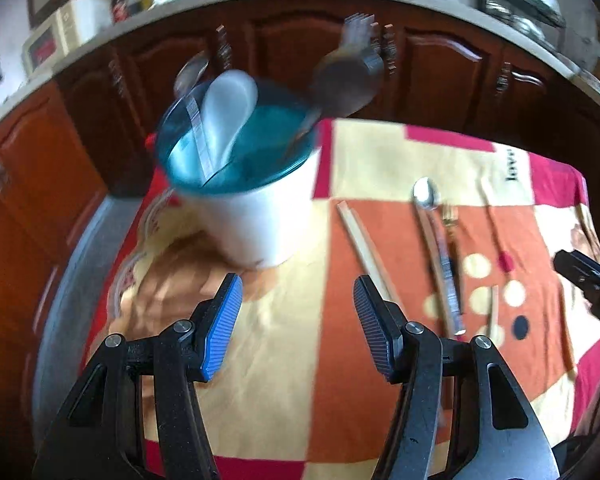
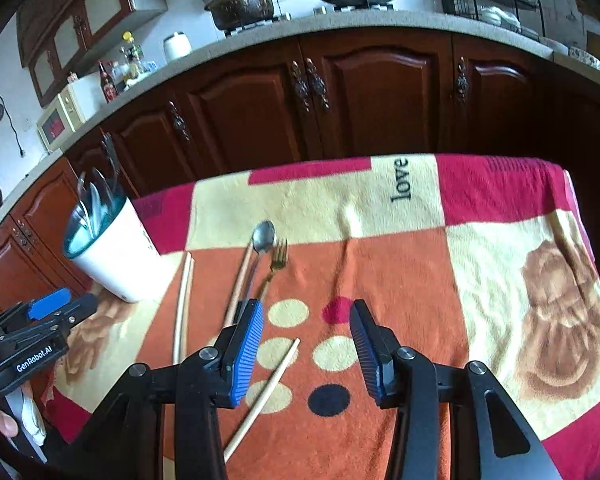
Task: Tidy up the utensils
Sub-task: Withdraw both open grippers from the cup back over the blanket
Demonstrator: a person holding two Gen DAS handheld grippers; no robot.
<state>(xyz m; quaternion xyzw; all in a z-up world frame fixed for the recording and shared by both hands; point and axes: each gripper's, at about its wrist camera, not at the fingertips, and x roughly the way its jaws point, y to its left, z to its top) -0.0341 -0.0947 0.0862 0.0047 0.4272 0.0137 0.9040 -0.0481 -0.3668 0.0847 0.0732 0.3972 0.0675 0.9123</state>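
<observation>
Two grippers, my left gripper (image 1: 298, 286) and my right gripper (image 2: 306, 312), hang over the patterned cloth (image 2: 400, 272) with jaws apart, empty. Beyond my right one lie a chopstick (image 2: 266, 392), then a spoon (image 2: 262, 240) and fork (image 2: 278, 258). Farther left stands the white utensil cup (image 1: 260, 224), already holding utensils.

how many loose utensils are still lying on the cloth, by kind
chopsticks: 3, namely the left chopstick, the middle chopstick beside the spoon, and the near chopstick
metal spoon: 1
small fork: 1
total: 5
The utensils already standing in the white holder are not counted.
</observation>
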